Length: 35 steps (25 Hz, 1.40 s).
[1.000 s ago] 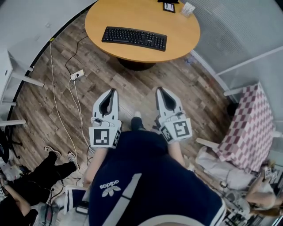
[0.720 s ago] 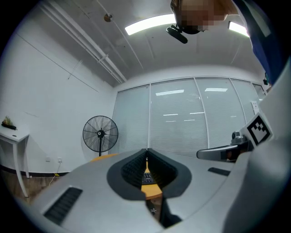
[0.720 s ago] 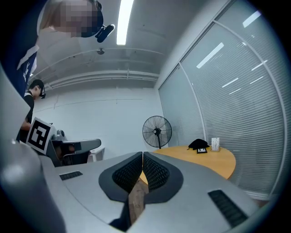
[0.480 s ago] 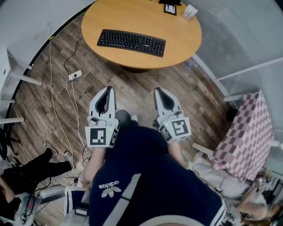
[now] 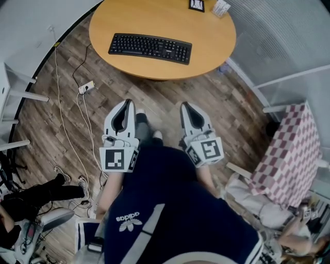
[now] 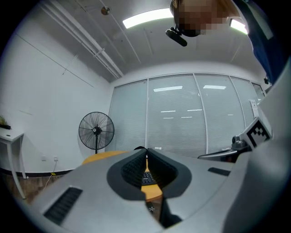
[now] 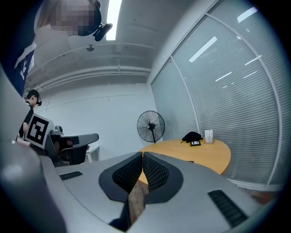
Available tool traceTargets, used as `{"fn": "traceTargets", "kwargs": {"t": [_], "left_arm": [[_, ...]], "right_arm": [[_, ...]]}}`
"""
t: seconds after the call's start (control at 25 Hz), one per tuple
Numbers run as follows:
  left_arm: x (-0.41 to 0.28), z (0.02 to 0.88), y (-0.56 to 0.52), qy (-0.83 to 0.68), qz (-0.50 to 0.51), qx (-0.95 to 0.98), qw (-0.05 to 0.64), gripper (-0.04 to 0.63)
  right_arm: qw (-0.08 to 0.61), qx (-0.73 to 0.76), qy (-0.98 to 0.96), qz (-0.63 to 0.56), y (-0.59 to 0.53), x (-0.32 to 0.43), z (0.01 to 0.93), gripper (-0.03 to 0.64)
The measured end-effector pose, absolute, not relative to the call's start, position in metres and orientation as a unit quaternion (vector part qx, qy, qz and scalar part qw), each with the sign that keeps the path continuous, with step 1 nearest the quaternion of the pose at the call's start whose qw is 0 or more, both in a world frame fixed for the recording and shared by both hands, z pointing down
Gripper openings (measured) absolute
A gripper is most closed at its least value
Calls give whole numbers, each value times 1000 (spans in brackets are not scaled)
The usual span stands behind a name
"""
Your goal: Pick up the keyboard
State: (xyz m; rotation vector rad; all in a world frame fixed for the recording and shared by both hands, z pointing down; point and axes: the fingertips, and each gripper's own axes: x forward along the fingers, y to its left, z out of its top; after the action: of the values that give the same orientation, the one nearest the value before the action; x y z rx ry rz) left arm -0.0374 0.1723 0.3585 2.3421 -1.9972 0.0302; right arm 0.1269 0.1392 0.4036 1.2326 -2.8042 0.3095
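A black keyboard (image 5: pixel 150 48) lies on the round wooden table (image 5: pixel 206 56) at the top of the head view, some way ahead of both grippers. My left gripper (image 5: pixel 126 104) is shut and empty, held level over the wooden floor. My right gripper (image 5: pixel 186 106) is also shut and empty, beside it and level with it. In the left gripper view a sliver of the keyboard (image 6: pixel 146 176) shows between the closed jaws, on the table (image 6: pixel 97 157). The right gripper view shows my right gripper (image 7: pixel 142 156) with the table (image 7: pixel 200 154) beyond its tips.
White cables and a power strip (image 5: pixel 86 86) trail over the floor at the left. A checked cloth (image 5: pixel 291 154) covers furniture at the right. A small card holder (image 5: pixel 220 8) and a dark item (image 5: pixel 196 4) sit at the table's far edge. A standing fan (image 6: pixel 96 131) is by the wall.
The table and keyboard have slid leftward and slightly up in the head view, the far edge now partly cut off. Both grippers stay shut, side by side.
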Motion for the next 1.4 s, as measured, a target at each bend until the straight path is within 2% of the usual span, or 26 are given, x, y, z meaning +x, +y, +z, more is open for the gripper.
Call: {"fn": "traceTargets", "kwargs": {"t": [0.36, 0.84, 1.4], "left_arm": [[-81, 366, 110, -638, 20, 768, 44, 11], [-164, 348, 12, -608, 25, 793, 35, 11], [-173, 374, -40, -582, 41, 810, 62, 11]], "right_arm": [[62, 427, -898, 89, 80, 101, 409, 8], [58, 478, -873, 79, -10, 40, 390, 8], [65, 520, -846, 98, -46, 38, 407, 8]]}}
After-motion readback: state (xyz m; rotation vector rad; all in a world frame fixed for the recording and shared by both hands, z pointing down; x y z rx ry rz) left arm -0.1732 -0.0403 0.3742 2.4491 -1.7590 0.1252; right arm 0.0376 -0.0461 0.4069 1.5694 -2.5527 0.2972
